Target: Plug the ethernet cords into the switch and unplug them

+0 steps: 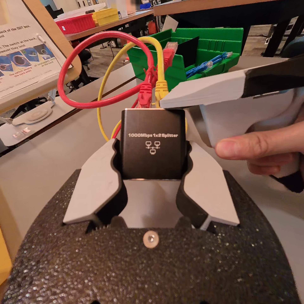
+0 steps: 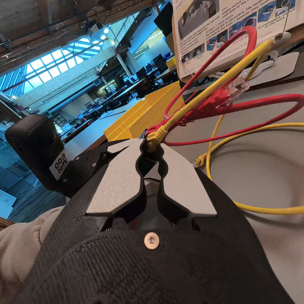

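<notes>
My left gripper [image 1: 152, 143] is shut on the black switch [image 1: 152, 156] and holds it by its two sides above the grey table. A red cord [image 1: 65, 65] and a yellow cord [image 1: 158, 54] are plugged side by side into the switch's far end. My right gripper [image 2: 151, 146] is shut on the yellow plug [image 2: 154, 136] at the switch; in the left wrist view it reaches in from the right [image 1: 164, 102]. The red cord's free plug [image 2: 230, 92] sticks up in the air. The yellow cord's free end [image 2: 199, 160] lies on the table.
A green bin [image 1: 213, 42] holding blue cords [image 1: 209, 64] stands behind the switch. A yellow bin [image 2: 139, 118] sits to the left of it. An instruction sheet on a stand [image 1: 24, 57] stands at the far left. A person's hand [image 1: 255, 148] holds the right gripper. The tips of both grippers are at nearly the same place.
</notes>
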Available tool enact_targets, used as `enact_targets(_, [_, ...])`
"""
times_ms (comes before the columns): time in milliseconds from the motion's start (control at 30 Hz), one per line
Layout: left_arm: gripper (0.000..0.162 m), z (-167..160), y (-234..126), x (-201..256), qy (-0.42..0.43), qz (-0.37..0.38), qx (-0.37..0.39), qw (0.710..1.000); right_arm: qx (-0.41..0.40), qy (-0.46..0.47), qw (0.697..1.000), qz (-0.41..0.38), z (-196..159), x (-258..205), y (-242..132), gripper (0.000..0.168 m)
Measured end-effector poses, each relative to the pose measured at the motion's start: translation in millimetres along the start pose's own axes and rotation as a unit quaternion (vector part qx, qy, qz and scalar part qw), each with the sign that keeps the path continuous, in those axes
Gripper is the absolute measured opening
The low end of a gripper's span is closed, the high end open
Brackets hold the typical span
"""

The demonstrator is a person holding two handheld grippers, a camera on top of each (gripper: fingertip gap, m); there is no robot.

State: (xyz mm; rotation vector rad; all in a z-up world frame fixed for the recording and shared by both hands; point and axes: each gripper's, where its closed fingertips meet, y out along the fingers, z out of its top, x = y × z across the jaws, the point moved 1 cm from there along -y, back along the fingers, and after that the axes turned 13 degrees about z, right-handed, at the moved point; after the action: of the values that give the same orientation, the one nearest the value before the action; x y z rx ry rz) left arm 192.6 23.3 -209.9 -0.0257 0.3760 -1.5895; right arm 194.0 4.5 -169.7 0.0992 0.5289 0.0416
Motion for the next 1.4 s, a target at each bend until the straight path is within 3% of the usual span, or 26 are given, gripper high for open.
enact_targets(200, [0.074,0.0,0.1,2.7,-0.043,-0.038,-0.001,0.998,-0.038,-0.057,0.998,-0.011,1.5,-0.4,1.6,0.013])
enact_targets(367, [0.075,2.9,-1.0,-7.1,0.028,0.01,0.015,0.999,-0.005,-0.014,1.0,0.018,2.7,-3.3,3.9,0.012])
enact_targets(533, [0.074,1.7,-1.1,1.7,-0.055,-0.055,0.005,0.997,-0.043,-0.068,0.997,-0.009,3.5,-2.7,3.2,0.012])
enact_targets(767, [0.075,7.4,-3.5,-11.1,0.05,0.019,0.024,0.998,0.008,-0.005,0.999,0.032,6.7,-8.9,4.8,0.013])
enact_targets(967, [0.075,3.5,-2.6,0.9,-0.053,-0.058,0.005,0.997,-0.047,-0.079,0.996,-0.01,5.6,-6.6,2.9,0.012])
enact_targets(1200, [0.075,0.9,-1.0,3.4,-0.063,-0.069,0.007,0.996,-0.088,-0.13,0.987,-0.028,5.9,-8.9,2.7,0.009])
enact_targets(1333, [0.075,9.1,-3.6,-8.1,0.027,0.0,0.038,0.999,-0.001,-0.006,0.999,0.043,8.5,-12.9,4.3,0.012])
enact_targets(1400, [0.075,9.6,-3.7,-9.5,0.033,0.007,0.038,0.999,0.007,-0.004,0.999,0.042,8.3,-11.7,5.4,0.013])
